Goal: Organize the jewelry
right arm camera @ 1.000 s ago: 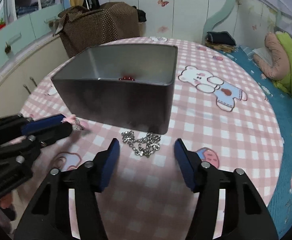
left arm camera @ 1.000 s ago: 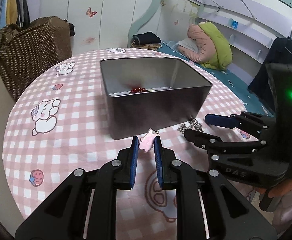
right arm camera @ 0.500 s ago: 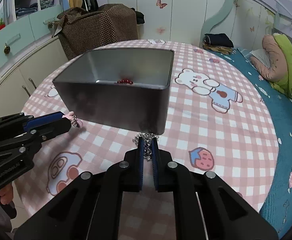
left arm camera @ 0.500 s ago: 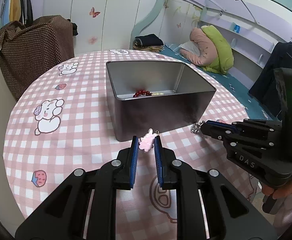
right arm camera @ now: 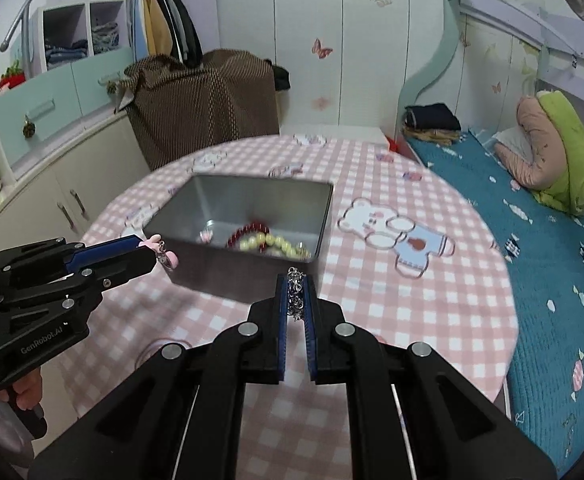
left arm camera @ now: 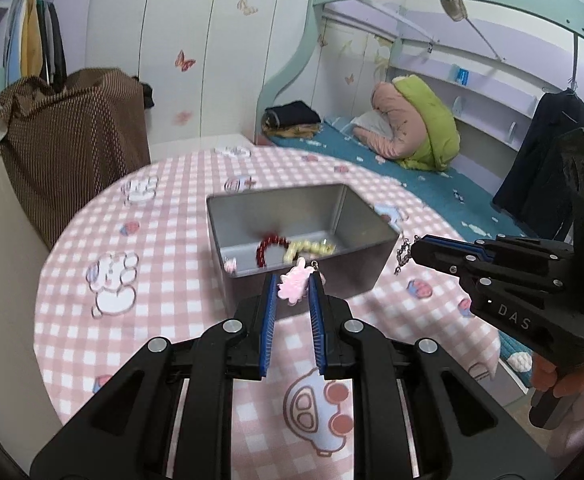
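Note:
A grey metal tin [left arm camera: 371,256] [right arm camera: 323,216] stands on the pink checked table. A red bead bracelet [left arm camera: 266,246] [right arm camera: 248,230] and a pale yellow bead bracelet [left arm camera: 307,249] [right arm camera: 272,242] lie inside it. My left gripper [left arm camera: 293,286] [right arm camera: 154,246] is shut on a pink charm [left arm camera: 293,282] [right arm camera: 163,251], held above the tin's near wall. My right gripper [right arm camera: 296,294] [left arm camera: 411,249] is shut on a silver chain [right arm camera: 295,294] [left arm camera: 401,254], which hangs off the table by the tin's right corner.
The round table [left arm camera: 164,312] [right arm camera: 431,300] ends close on every side. A brown dotted bag [left arm camera: 68,136] stands behind it at the left. A bed with a teal cover [right arm camera: 551,280] runs along the right. A hand [left arm camera: 563,372] grips the right gripper's handle.
My right gripper closed on the silver chain and lifted it off the table. Both grippers have risen, so the bracelets in the tin show more fully.

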Demonstrator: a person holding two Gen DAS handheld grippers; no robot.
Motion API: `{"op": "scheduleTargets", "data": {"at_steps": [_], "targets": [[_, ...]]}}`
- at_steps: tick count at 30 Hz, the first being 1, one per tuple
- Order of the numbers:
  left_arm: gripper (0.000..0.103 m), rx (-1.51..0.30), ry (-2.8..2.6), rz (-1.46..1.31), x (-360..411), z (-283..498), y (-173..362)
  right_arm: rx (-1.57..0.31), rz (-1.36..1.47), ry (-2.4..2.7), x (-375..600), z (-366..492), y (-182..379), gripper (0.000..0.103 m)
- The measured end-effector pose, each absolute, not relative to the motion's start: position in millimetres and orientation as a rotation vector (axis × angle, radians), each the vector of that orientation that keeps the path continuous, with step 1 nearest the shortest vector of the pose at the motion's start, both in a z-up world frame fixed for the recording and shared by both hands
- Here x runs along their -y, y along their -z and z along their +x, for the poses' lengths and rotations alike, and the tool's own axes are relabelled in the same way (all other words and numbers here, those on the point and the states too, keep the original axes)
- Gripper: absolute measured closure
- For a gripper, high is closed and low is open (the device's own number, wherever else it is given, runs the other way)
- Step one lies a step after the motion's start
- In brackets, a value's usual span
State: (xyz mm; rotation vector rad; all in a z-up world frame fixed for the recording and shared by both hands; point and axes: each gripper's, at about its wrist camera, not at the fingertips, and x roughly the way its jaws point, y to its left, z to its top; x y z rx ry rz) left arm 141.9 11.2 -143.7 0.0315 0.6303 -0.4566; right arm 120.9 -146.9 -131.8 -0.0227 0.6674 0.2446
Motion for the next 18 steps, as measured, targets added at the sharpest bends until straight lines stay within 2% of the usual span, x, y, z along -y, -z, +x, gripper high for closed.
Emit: {"op": "scheduleTargets", "data": {"at_steps": [10, 18], "targets": [[0.087, -0.571, 0.434, 0.028, -7.5, 155.4, 122.0, -0.602, -0.011, -0.259, 144.4, 133.7, 109.6, 0.096], [0.087, -0.59, 0.426, 0.012, -4.1, 172.6, 127.7, -0.62, 0.022, -0.282, 140.5, 151.2, 113.6, 0.096]]}}
